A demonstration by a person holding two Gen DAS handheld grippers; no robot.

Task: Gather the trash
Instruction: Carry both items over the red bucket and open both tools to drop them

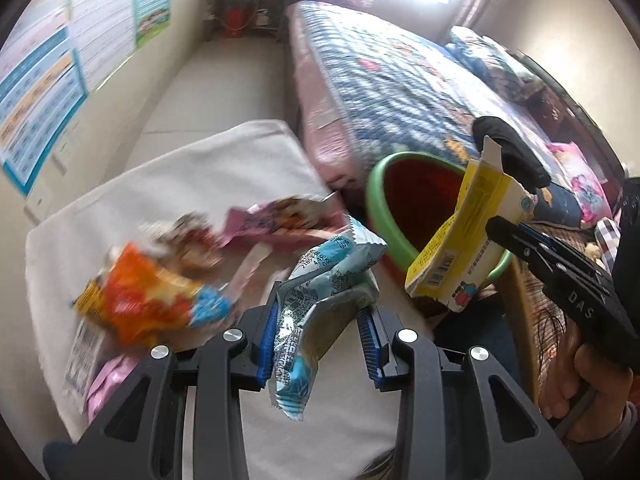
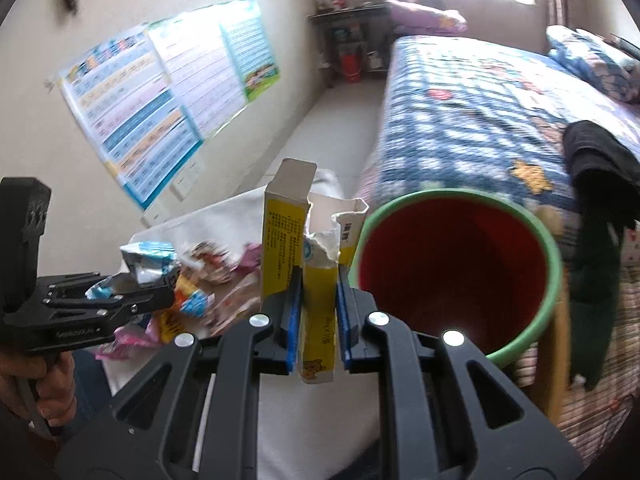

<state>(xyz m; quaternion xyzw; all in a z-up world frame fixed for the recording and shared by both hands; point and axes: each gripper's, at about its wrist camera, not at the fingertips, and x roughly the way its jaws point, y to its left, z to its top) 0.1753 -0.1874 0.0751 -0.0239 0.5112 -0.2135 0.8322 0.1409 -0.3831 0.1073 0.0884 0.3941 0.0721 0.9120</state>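
Observation:
My left gripper [image 1: 318, 334] is shut on a crumpled blue and silver wrapper [image 1: 320, 280], held up over the white cloth [image 1: 192, 168]. On that cloth lies a blurred pile of trash: an orange wrapper [image 1: 148, 300] and a pink wrapper [image 1: 272, 220]. My right gripper [image 2: 318, 308] is shut on a torn yellow and white carton [image 2: 318, 304] that stands upright between its blue pads. Just right of the carton is a red bin with a green rim [image 2: 554, 264], its mouth open towards me. The left wrist view shows the carton [image 1: 452, 248] in front of the bin [image 1: 376, 200].
A bed with a blue patterned quilt [image 2: 472, 120] runs along the right, with black clothing [image 2: 600, 160] draped over its edge. Posters [image 2: 140, 112] hang on the left wall. A narrow floor strip leads to a dark shelf [image 1: 240, 0]. A hand [image 2: 52, 384] holds the left gripper.

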